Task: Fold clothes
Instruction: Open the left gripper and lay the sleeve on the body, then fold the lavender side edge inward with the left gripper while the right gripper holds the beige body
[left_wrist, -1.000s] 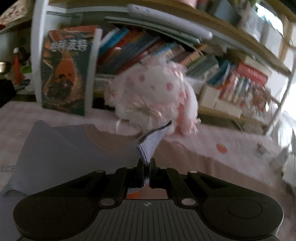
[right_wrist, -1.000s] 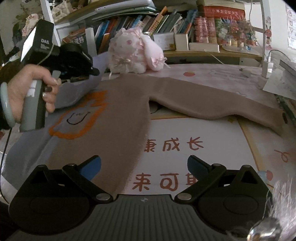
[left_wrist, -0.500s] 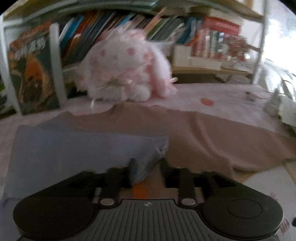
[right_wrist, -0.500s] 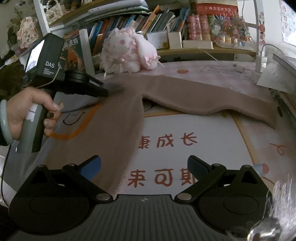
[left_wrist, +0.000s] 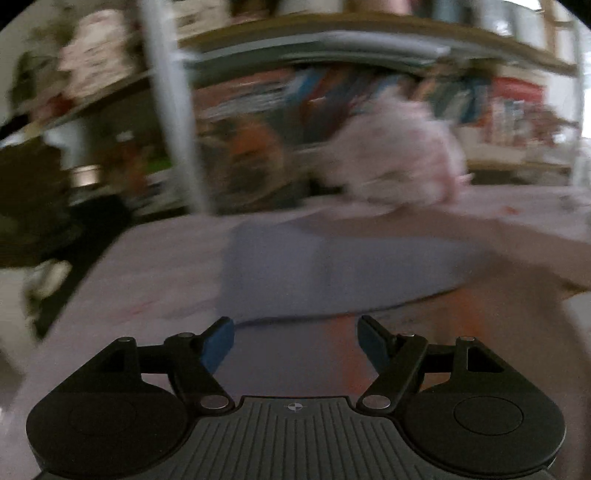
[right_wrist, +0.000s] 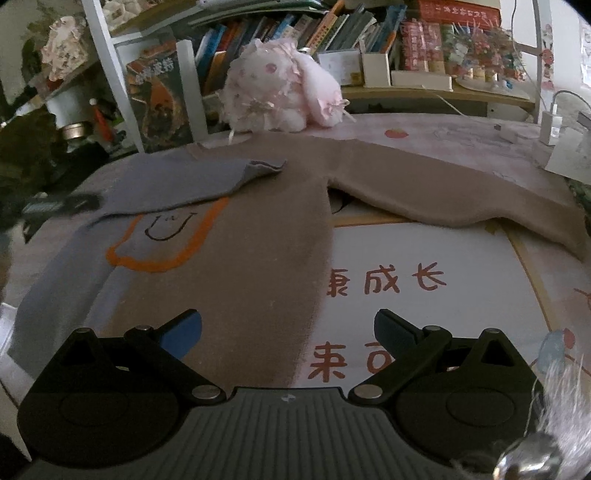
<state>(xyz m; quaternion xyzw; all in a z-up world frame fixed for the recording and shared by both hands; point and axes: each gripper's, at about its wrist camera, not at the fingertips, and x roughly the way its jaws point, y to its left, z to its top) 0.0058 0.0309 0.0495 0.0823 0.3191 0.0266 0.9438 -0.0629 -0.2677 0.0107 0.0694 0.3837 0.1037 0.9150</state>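
Note:
A brown and grey-blue sweater (right_wrist: 236, 258) with an orange outline on its front lies flat on the table. Its grey-blue left sleeve (right_wrist: 184, 181) is folded across the chest, cuff near the collar. The brown right sleeve (right_wrist: 461, 192) stretches out to the right. In the blurred left wrist view the folded sleeve (left_wrist: 332, 273) lies ahead of my left gripper (left_wrist: 295, 341), whose jaws are opening with nothing between them. My right gripper (right_wrist: 288, 332) hovers open and empty over the sweater's hem.
A pink plush rabbit (right_wrist: 280, 92) sits at the table's back edge before a shelf of books (right_wrist: 332, 33). A printed mat (right_wrist: 424, 295) covers the table right of the sweater. A white charger (right_wrist: 550, 129) and paper lie at the far right.
The left gripper carried the grey-blue cuff across the chest, let it go and pulled back left, out of the right wrist view. The right gripper barely moved.

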